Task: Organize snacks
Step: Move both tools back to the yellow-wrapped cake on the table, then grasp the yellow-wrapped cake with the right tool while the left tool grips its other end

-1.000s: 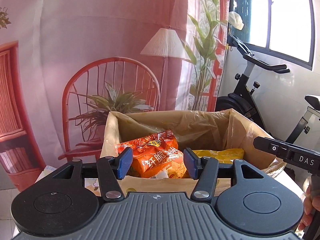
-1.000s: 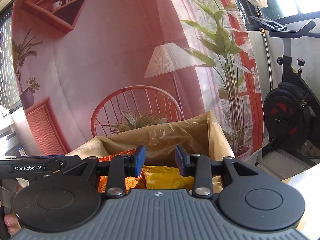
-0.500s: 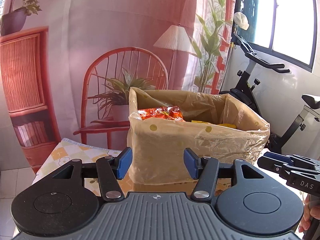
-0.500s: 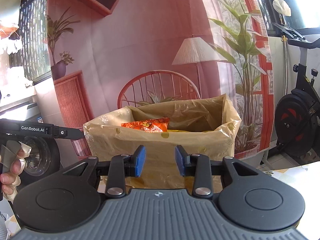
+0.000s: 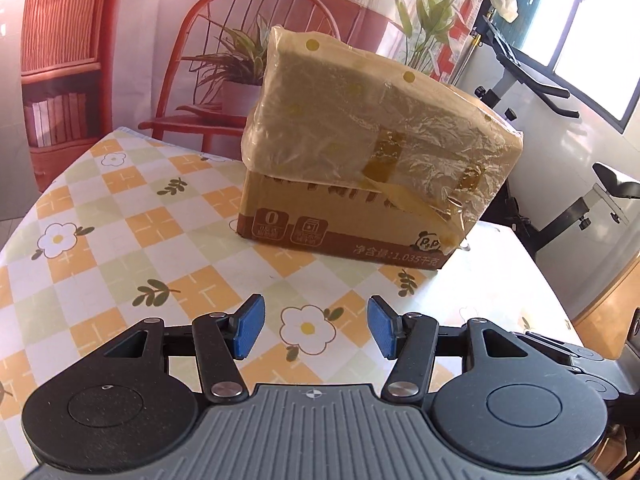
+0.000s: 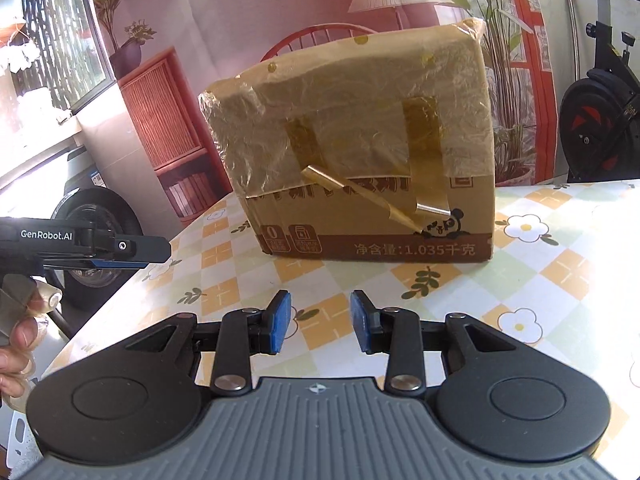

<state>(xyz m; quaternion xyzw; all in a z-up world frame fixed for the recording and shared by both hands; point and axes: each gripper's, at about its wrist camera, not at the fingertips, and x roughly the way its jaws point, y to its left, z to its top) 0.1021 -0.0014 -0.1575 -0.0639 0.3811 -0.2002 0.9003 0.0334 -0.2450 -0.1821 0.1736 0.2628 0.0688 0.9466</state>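
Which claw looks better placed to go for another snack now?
Hard to call, and no loose snack shows. Both claws, left and right, hang open and empty over the table, short of the box. The right faces it more squarely, so perhaps the right.

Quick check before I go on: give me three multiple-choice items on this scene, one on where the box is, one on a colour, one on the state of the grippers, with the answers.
1. Where is the box?
A. On the tablecloth
B. On the floor
C. Held in a gripper

2. What colour are the gripper pads?
A. Red
B. Blue
C. Green

3. How are the left gripper and right gripper?
A. Both clamped on snack bags
B. Left holds the box
C. Both open with nothing between the pads

Answers:
1 A, the box base rests on the flowered cloth.
2 B, both wrist views show blue pads.
3 C, only tablecloth shows in each gap.
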